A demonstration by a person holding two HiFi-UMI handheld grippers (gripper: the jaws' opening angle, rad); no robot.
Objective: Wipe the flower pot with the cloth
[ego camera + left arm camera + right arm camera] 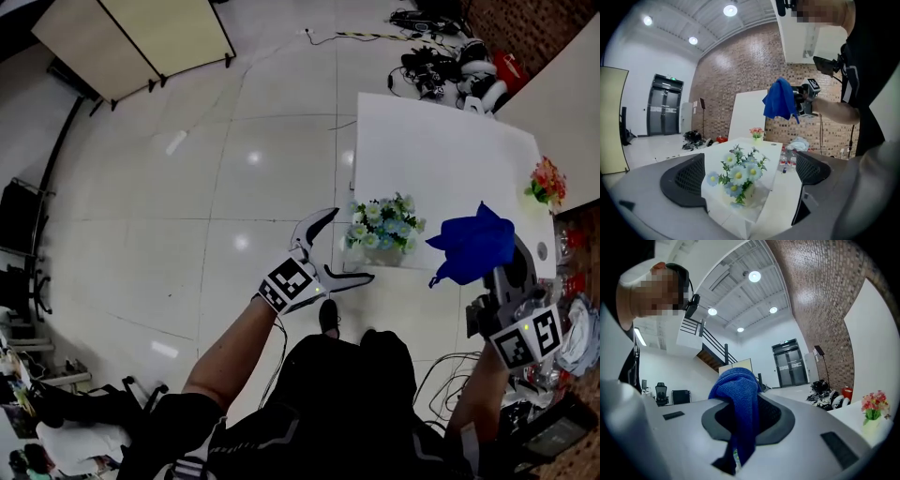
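White table (450, 159) holds the pot (380, 255) at its near corner. Your left gripper (352, 246), fingers open and empty, faces it at 12 o'clock, nearer. Your right gripper (747, 417) grips the cloth (472, 246) at the pot's 3 o'clock.

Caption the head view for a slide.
Jaws wide open, the left gripper faces the flower pot on the white table; the right gripper holds a blue cloth.

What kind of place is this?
Probably a workshop or lab hall, not a home: a high brick wall, a shiny tiled floor, and a heap of cables and gear by a white table.
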